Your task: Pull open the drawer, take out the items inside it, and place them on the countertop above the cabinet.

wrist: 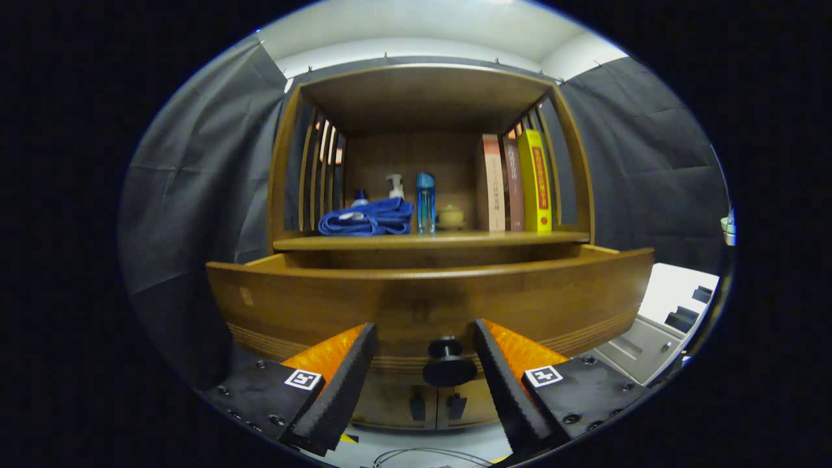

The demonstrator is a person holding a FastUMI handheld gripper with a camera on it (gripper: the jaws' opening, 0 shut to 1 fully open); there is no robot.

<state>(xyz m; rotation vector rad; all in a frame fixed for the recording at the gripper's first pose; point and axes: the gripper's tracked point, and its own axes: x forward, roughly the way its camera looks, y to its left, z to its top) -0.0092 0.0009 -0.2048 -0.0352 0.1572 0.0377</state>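
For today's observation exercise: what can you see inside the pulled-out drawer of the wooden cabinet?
Nothing inside the drawer can be seen: its tall front panel hides the interior. The gripper is open, its fingers either side of the dark knob, not pressing it.

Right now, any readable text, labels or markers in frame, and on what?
Nothing legible.
Yellow book spine: red strip of characters, too blurred to read.
Two other book spines: print too blurred.
Claw, open around the drawer knob: square black-and-white marker patterns on its finger mounts, no words.
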